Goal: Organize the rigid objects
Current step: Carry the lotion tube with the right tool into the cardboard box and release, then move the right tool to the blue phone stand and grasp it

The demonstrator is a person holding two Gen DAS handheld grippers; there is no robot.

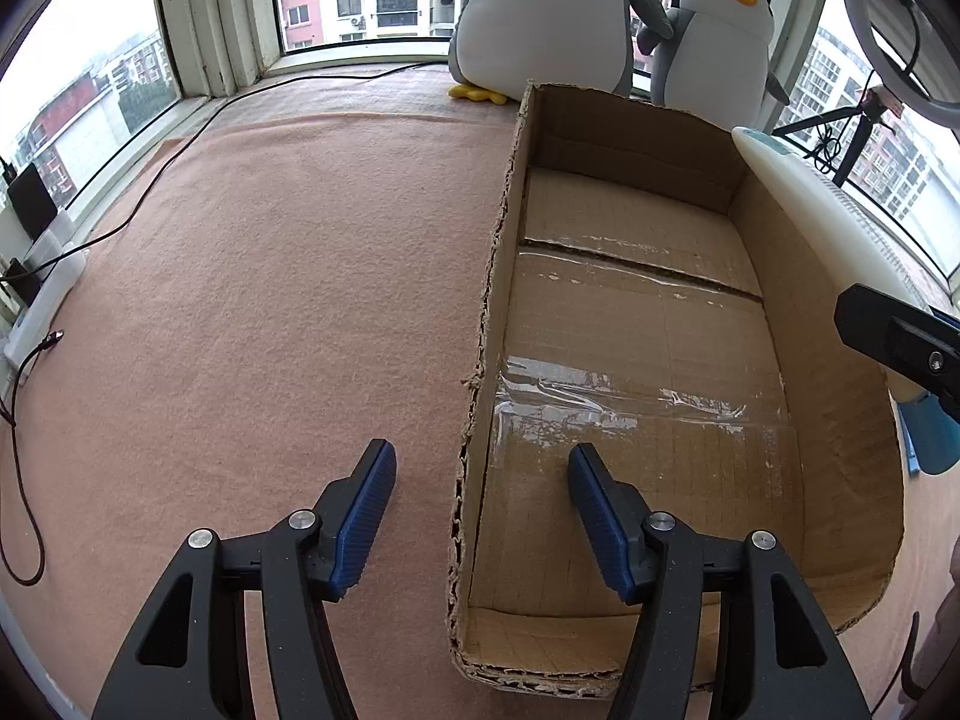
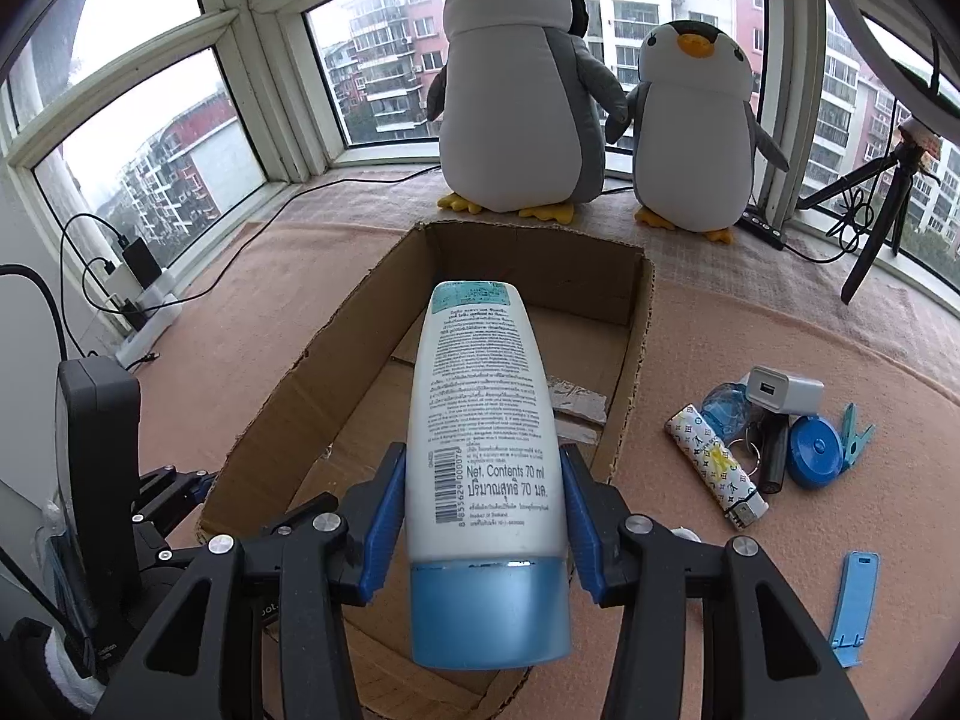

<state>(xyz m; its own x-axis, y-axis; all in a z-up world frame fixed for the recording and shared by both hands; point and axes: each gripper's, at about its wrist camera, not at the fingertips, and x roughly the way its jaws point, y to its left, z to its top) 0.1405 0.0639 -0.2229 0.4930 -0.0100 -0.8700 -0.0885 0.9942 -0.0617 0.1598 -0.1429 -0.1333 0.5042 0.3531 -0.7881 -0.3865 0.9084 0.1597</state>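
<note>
My right gripper [image 2: 483, 504] is shut on a white bottle with a blue cap [image 2: 486, 438], held above the near end of an open cardboard box [image 2: 270, 420]. The same bottle [image 1: 822, 222] shows at the right edge of the left wrist view, over the box's right wall. My left gripper [image 1: 480, 480] is open and holds nothing; it straddles the left wall of the cardboard box [image 1: 486, 324]. The box floor shows only tape. To the right of the box lie small items: a patterned lighter [image 2: 714, 462], a white charger [image 2: 780, 390], a blue tape measure [image 2: 813, 450] and a blue clip [image 2: 852, 426].
Two plush penguins [image 2: 522, 102] stand behind the box by the window. A blue phone stand [image 2: 855, 606] lies at the near right. A tripod [image 2: 876, 222] stands at the back right. Cables and a power strip [image 2: 144, 312] run along the left. A pink cloth [image 1: 270, 300] covers the surface.
</note>
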